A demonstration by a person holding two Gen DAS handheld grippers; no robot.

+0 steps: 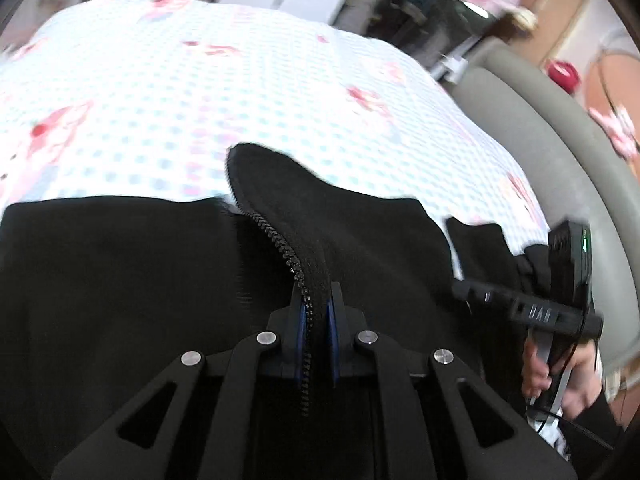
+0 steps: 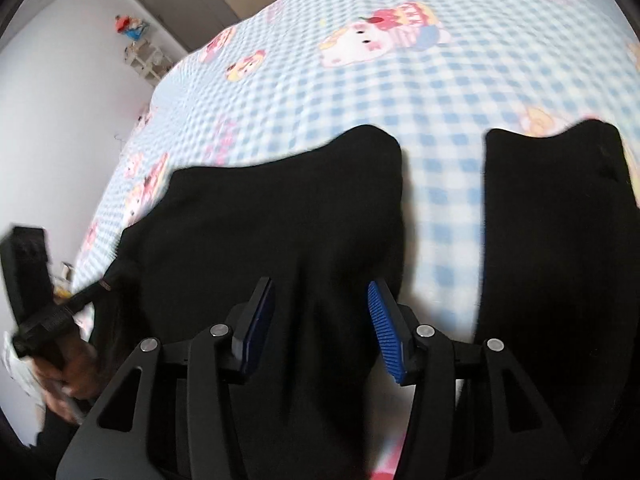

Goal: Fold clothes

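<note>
1. A black zip-up garment [image 1: 140, 280] lies spread on a bed covered by a blue-and-white checked sheet [image 1: 180, 100] printed with pink cartoon figures.
2. The left gripper [image 1: 316, 308] is closed narrowly on the garment's zipper edge [image 1: 292, 256], the blue pads [image 1: 332, 312] pressing the fabric from both sides. The pinched flap rises above the rest of the cloth and ends in a rounded tip over the sheet.
3. Right of that flap, in the left wrist view, the other handheld gripper appears side-on, gripped by a bare hand [image 1: 540, 368] near the bed's grey edge [image 1: 560, 168].
4. The right gripper [image 2: 322, 320] has its fingers spread wide, blue pads [image 2: 384, 332] apart, hovering above a black section of the garment with nothing between them.
5. Further right, a second black section [image 2: 560, 240] lies apart from the first, with a strip of checked sheet between them.
</note>
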